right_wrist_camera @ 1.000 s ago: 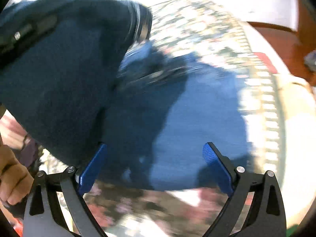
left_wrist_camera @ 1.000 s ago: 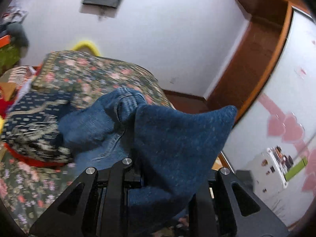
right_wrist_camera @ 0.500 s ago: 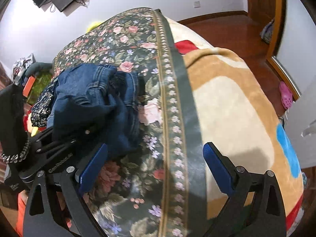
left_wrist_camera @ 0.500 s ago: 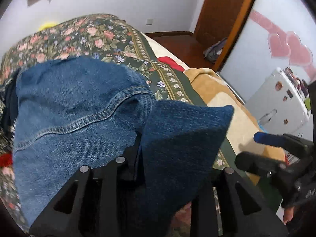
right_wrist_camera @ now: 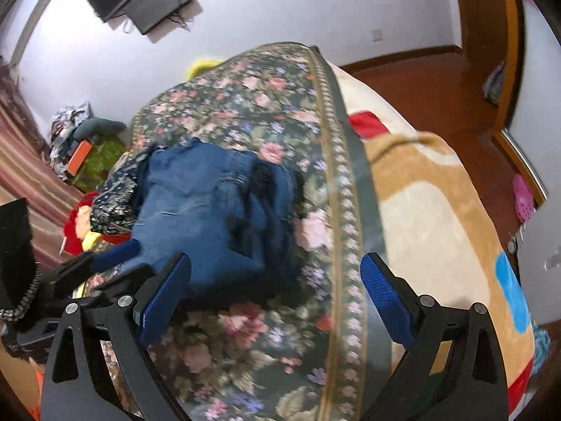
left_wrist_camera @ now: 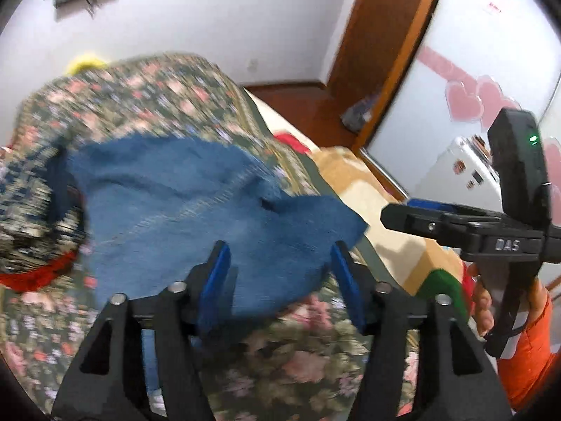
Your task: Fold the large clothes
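A pair of blue jeans [left_wrist_camera: 196, 203] lies folded in a heap on the floral bedspread [left_wrist_camera: 298, 365]; it also shows in the right wrist view [right_wrist_camera: 210, 217]. My left gripper [left_wrist_camera: 280, 273] is open, its blue pads just over the near edge of the jeans, holding nothing. My right gripper [right_wrist_camera: 273, 301] is open and empty above the bedspread [right_wrist_camera: 266, 343], to the right of the jeans. The right gripper also shows in the left wrist view [left_wrist_camera: 413, 210], held in a hand.
A patterned dark cloth with red trim [left_wrist_camera: 28, 210] lies left of the jeans. A tan blanket [right_wrist_camera: 431, 217] covers the bed's right side. Wooden floor and a door [left_wrist_camera: 378, 52] lie beyond; a clutter pile [right_wrist_camera: 77, 133] stands at far left.
My left gripper has opened and let go of the jeans, which now lie on the bed. The right gripper has stayed open, off to the right.
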Tool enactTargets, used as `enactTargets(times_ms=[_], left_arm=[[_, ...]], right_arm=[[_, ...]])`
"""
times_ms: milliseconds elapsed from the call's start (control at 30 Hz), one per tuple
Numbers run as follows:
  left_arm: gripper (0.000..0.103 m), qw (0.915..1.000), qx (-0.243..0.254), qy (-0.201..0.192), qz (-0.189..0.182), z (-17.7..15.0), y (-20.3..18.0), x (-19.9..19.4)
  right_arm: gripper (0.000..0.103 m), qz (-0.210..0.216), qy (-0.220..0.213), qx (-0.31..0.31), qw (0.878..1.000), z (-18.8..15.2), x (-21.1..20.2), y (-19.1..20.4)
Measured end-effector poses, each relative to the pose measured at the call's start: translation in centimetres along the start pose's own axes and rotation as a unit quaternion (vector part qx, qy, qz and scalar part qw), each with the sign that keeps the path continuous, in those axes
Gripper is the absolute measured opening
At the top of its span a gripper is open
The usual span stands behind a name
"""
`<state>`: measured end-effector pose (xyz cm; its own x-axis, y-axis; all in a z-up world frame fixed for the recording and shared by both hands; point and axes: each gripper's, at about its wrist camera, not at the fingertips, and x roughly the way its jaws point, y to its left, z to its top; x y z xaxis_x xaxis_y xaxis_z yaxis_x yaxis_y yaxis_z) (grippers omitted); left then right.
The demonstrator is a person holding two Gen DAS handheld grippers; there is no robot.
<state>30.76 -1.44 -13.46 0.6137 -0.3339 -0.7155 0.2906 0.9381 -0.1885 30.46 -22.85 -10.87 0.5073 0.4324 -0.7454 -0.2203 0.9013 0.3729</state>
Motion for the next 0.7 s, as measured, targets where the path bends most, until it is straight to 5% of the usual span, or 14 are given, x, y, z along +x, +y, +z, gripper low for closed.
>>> enactTargets(times_ms=[133, 300, 533, 700], left_arm=[[0.086, 0.9963, -0.001, -0.05, 0.07, 0.3, 2.5, -2.8], [0.089, 0.99, -0.018, -0.035, 0.136, -0.6, 5.9, -2.5], [0.09, 0.9885, -0.049, 0.044, 0.136, -4.6, 8.9, 1.0], [0.096, 0.9897, -0.097, 0.031, 0.101, -7.1, 10.4, 0.5]], right_arm=[[0.097, 0.01, -0.002, -0.018, 1.0, 0.6, 1.0, 1.9], [0.097, 0.028, 0.022, -0.035, 0.999, 0.8, 3.5, 3.7], [0.097, -0.013, 0.07, -0.036, 0.997, -0.4, 7.3, 2.0], [0.102, -0.004, 0.092, 0.004, 0.996, -1.7, 7.9, -1.8]])
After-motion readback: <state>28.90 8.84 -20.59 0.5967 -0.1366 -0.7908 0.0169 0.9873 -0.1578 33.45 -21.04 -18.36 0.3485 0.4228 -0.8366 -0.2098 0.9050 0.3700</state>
